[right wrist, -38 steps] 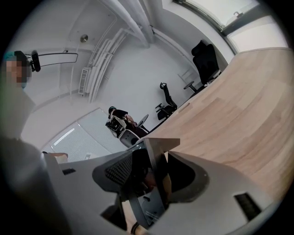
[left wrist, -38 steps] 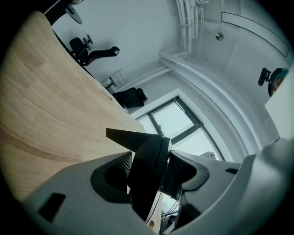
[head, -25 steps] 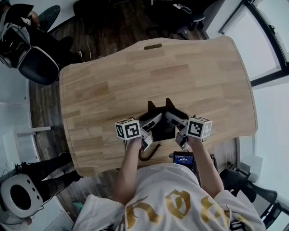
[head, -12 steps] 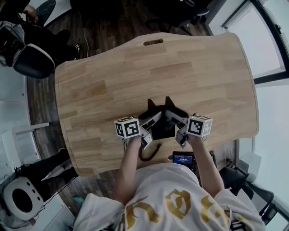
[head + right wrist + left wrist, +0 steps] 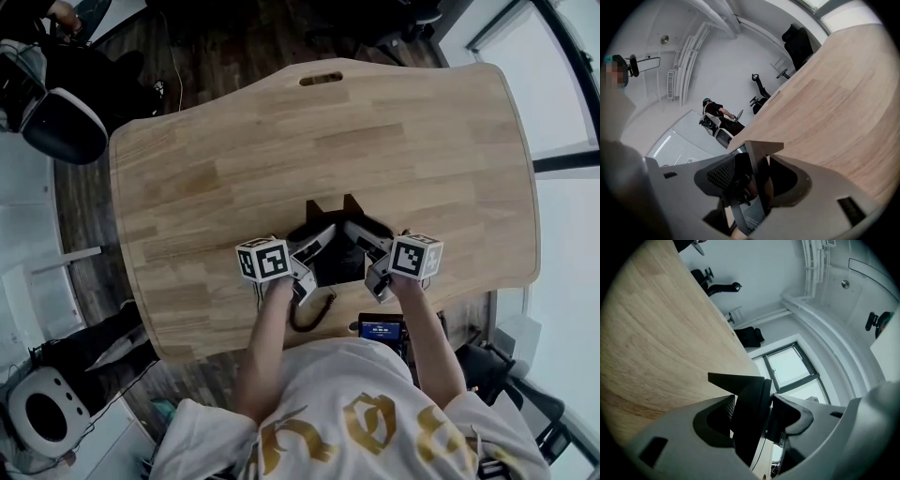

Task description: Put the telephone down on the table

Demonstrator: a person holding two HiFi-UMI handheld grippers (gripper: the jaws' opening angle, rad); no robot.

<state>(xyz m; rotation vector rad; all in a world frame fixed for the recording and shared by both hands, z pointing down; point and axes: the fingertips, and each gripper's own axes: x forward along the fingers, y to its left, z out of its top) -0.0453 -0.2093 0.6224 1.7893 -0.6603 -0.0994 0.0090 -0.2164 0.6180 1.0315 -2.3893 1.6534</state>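
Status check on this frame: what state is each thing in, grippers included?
telephone: gripped from both sides, low over the near edge of the table; I cannot tell whether it touches the table.
left gripper: shut on the telephone.
right gripper: shut on the telephone.
cord: slack, looped near the table's near edge.
small screen at the person's waist: lit.

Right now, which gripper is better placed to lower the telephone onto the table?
Neither alone: left gripper and right gripper each clamp one side of the telephone over the table; use both.
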